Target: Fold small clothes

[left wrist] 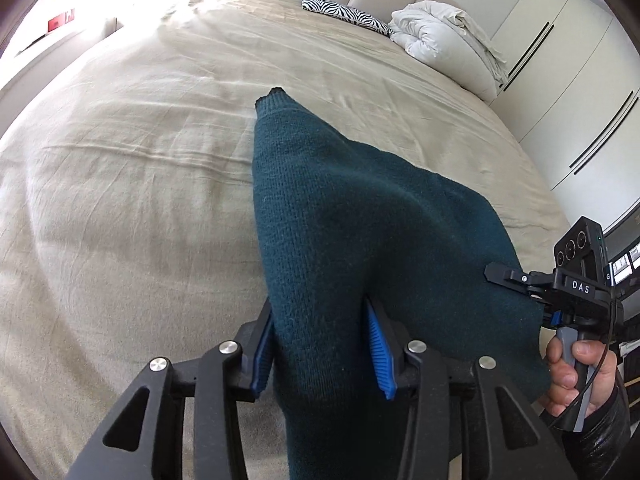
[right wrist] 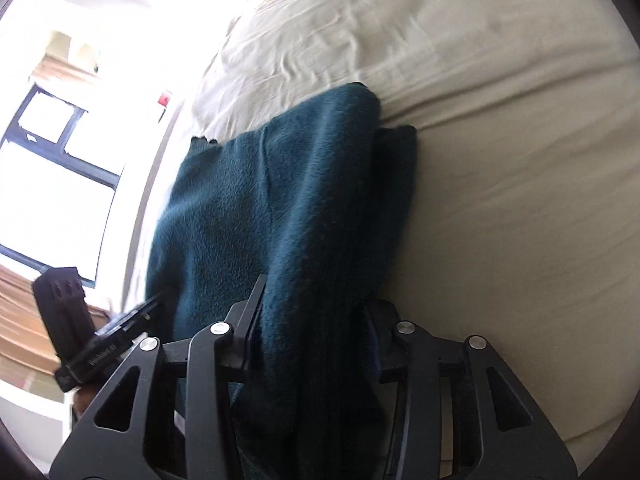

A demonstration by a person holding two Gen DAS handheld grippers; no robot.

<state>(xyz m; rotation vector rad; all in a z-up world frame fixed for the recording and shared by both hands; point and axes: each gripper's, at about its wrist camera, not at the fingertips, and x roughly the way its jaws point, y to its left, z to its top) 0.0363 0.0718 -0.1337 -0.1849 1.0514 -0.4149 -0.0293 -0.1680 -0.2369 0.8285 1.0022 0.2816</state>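
You hold the sweater (left wrist: pixel 344 240) up between both grippers.
Left gripper (left wrist: pixel 322 340) and right gripper (right wrist: pixel 312 320) each pinch its edge above the bed (left wrist: pixel 140 160).

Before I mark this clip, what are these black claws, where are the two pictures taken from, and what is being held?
Each claw is a hand-held tool, one per hand, with a camera looking along its fingers. One picture is from the left tool, the other from the right tool. Both are shut on the same dark teal sweater, which is raised over a bed with a beige cover. The left view also shows the person's right hand on the other tool's handle. At the bed's far end lie a zebra pillow and a white duvet.
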